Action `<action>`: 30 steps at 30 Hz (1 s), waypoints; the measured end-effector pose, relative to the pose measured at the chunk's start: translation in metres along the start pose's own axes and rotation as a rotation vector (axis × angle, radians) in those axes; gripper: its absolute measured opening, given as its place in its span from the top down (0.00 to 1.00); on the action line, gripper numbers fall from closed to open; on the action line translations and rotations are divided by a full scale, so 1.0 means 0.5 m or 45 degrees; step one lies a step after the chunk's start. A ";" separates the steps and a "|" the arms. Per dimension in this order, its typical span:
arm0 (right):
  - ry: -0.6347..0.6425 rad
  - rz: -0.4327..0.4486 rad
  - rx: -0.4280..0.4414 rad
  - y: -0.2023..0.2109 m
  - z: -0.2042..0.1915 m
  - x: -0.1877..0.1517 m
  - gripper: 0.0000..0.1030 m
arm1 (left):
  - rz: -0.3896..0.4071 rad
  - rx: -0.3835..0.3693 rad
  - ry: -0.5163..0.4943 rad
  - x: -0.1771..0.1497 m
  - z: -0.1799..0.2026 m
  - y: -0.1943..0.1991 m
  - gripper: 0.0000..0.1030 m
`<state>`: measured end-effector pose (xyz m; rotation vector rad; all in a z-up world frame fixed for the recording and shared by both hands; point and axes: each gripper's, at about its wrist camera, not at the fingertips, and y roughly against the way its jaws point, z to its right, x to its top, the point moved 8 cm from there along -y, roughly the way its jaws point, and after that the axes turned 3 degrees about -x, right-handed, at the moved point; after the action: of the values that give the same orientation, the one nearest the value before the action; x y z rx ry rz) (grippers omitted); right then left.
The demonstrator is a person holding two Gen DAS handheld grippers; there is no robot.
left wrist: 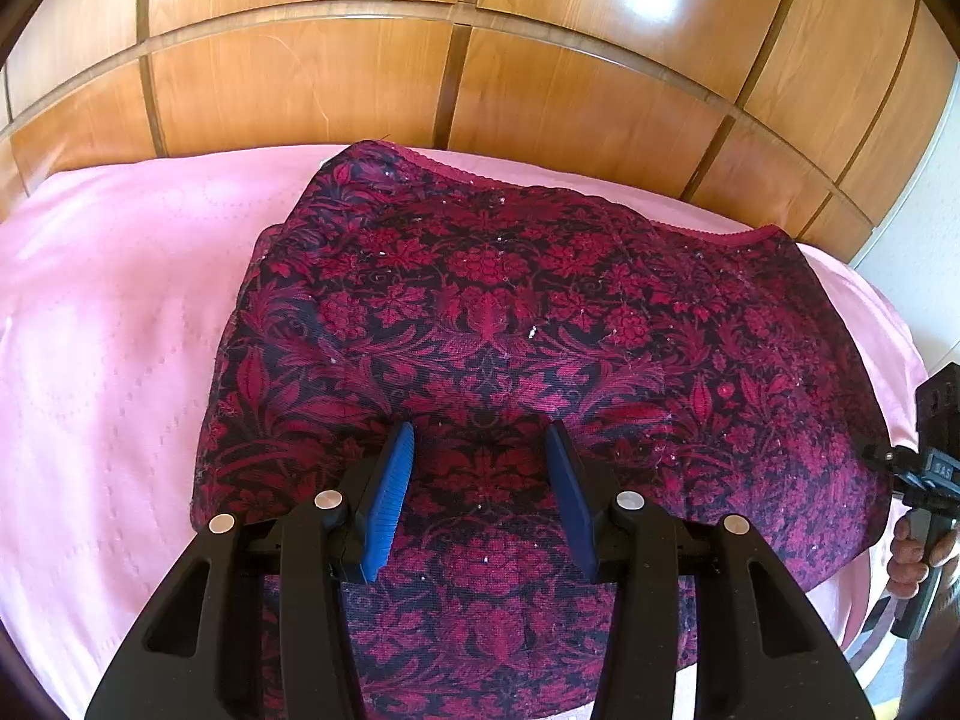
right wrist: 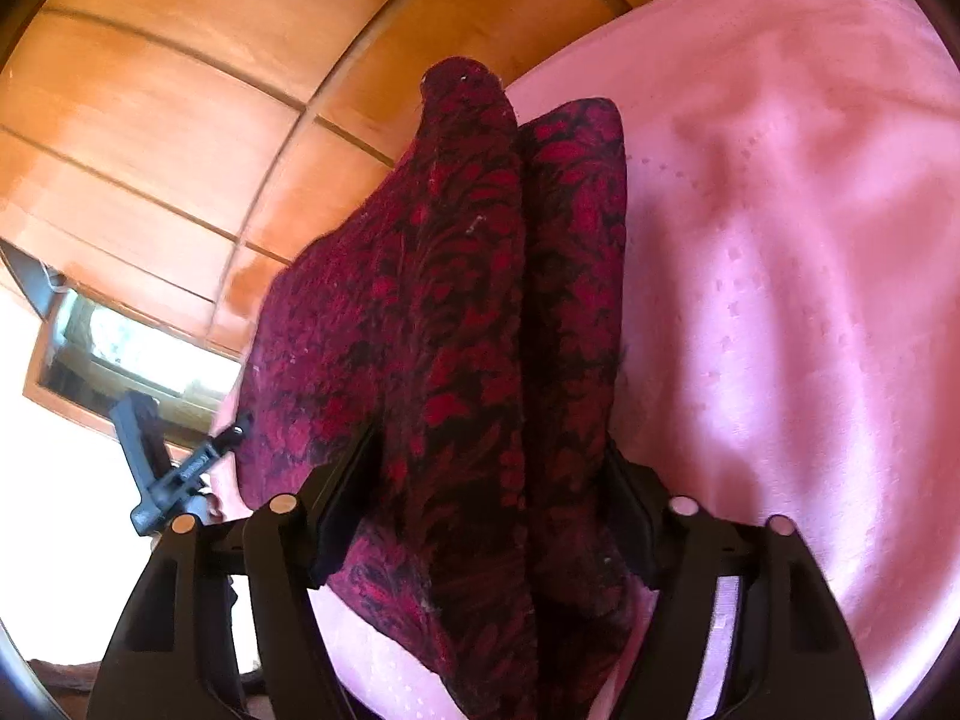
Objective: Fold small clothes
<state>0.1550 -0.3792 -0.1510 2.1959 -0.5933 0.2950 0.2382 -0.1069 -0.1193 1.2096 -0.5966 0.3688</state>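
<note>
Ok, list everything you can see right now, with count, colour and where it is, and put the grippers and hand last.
garment: one, dark red and black floral, lying on the bedspread, one edge bunched between the right gripper's fingers.
bedspread: one, pink, under the garment.
wooden panelling: brown, behind the bed.
window: one, bright, low left in the right wrist view.
left gripper: black, blue pads, open over the garment.
right gripper: black, around the bunched garment.
hand: one, holding the right gripper's handle.
</note>
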 end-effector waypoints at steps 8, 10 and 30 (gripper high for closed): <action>0.079 -0.060 -0.068 -0.017 -0.044 0.002 0.57 | 0.005 -0.003 0.006 -0.001 0.003 -0.001 0.57; 0.074 -0.050 -0.073 -0.015 -0.047 0.002 0.58 | 0.006 -0.009 0.004 -0.001 0.002 0.001 0.57; 0.386 0.113 0.108 -0.055 -0.543 0.024 0.78 | 0.131 -0.338 0.272 -0.004 -0.130 0.140 0.57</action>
<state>0.1765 -0.1582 0.0078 2.1513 -0.5167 0.6976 0.2121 -0.0229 -0.0822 0.8748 -0.5057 0.4835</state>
